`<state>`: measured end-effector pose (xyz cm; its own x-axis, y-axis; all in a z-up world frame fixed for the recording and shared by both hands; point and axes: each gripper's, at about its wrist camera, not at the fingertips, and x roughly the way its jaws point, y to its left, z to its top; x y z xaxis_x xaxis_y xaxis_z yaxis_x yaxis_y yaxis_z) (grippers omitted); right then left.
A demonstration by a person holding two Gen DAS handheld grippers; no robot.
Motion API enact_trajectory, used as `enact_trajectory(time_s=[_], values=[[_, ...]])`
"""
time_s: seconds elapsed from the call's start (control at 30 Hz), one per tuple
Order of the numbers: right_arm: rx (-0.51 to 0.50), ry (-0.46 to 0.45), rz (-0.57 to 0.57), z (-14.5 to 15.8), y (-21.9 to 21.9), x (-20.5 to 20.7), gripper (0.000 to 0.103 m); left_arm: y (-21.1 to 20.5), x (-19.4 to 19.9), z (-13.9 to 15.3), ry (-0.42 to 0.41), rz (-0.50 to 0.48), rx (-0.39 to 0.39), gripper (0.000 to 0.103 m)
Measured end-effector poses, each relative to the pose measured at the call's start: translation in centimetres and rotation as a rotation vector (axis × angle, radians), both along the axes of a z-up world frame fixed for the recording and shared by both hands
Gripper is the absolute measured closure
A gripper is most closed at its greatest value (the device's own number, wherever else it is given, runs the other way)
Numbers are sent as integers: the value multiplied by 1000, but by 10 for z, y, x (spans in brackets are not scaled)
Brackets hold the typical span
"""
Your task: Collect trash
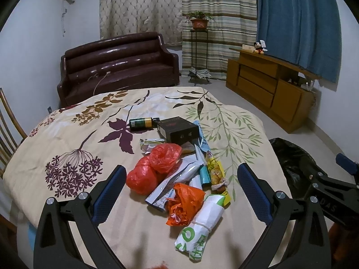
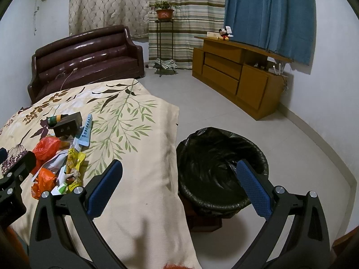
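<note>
Now left gripper [image 1: 181,186] jaws spread wide, empty, over trash pile [image 1: 179,174] mid-table [image 1: 67,139], toward near edge. Red bags [image 1: 154,165], orange bag [image 1: 186,201], white roll [image 1: 202,222] nearest; black box [image 1: 178,129], bottle [image 1: 143,123] further back. Right gripper [image 2: 179,187] jaws wide, empty, over table's right edge. Bin [image 2: 222,168] on floor just beside that edge.

Both grippers are the same build: chunky matte black plastic frames with triangular cutouts in the arms. The left gripper [image 1: 181,174] has two fingers faced with blue dimpled rubber pads [image 1: 111,196], plus round silver screw heads [image 1: 50,201] at the pivots. Same deal on the right gripper [image 2: 179,174], blue textured pads [image 2: 254,189] and shiny pivot screws [image 2: 279,189]. Seen side-on from the left camera, its black body carries pale lettering, something like "DAS".
</note>
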<state>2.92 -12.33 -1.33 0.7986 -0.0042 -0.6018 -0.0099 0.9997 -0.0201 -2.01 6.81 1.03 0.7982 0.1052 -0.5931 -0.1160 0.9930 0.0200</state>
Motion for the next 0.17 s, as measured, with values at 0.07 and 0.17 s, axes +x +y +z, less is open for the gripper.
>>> enact_trajectory(time_s=[0.07,0.17], values=[[0,0,-1,0,0,0,4,1,0,0,6,-1,-13,7],[0,-1,0,0,-1,0,4,4,0,-1,7,4,-14,7]])
